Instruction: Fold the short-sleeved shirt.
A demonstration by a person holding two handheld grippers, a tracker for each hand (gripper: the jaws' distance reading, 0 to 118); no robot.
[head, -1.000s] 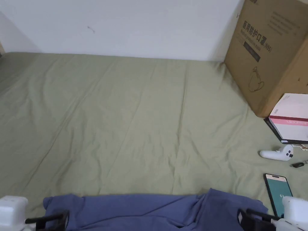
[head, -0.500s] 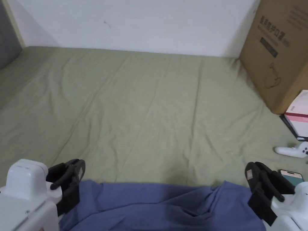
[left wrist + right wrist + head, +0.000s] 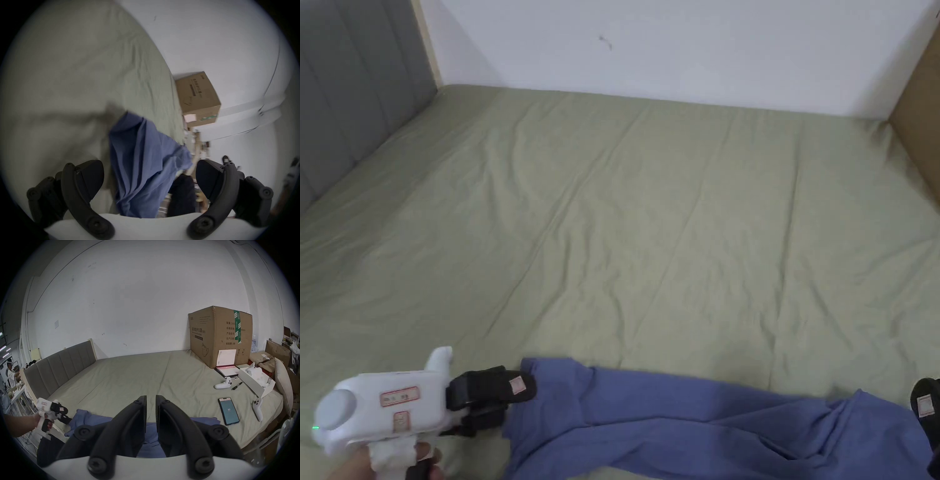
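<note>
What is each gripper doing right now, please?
Left gripper: open, jaws wide apart, holding nothing; the shirt lies beyond them.
Right gripper: jaws nearly shut with a narrow gap; nothing visible between them.

A blue, soft-cotton short-sleeved shirt (image 3: 700, 425) lies rumpled in a long band along the near edge of the olive-green bed sheet (image 3: 650, 237), creased lengthwise, its left end bunched near the near-left corner.
</note>
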